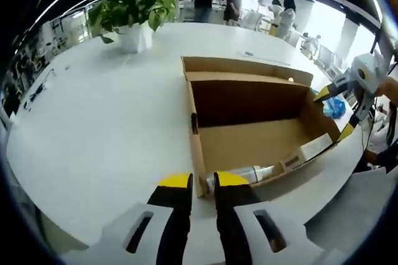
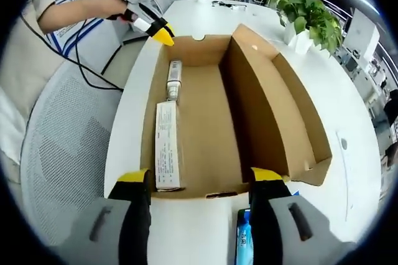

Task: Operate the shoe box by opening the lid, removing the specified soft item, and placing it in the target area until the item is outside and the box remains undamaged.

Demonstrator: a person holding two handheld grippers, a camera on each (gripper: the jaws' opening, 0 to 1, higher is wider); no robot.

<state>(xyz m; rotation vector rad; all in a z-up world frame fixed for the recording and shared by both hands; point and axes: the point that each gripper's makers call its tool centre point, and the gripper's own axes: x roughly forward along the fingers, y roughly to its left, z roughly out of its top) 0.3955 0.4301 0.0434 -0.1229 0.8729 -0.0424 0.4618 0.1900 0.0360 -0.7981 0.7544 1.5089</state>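
White bench (image 1: 93, 128), open office behind, potted plant (image 1: 134, 10) at far end. Shoe box (image 2: 205, 134) open, lid (image 2: 280, 109) folded back. Inside along one wall: tube (image 2: 173, 81) and flat carton (image 2: 166, 147); which counts as soft item unclear. Left tool (image 1: 202, 181) nearly closed astride box end wall, gripping nothing. Right tool (image 2: 200, 178) wide open at opposite end, empty. Steady box with one, reach in from above with other, avoid crushing wall.
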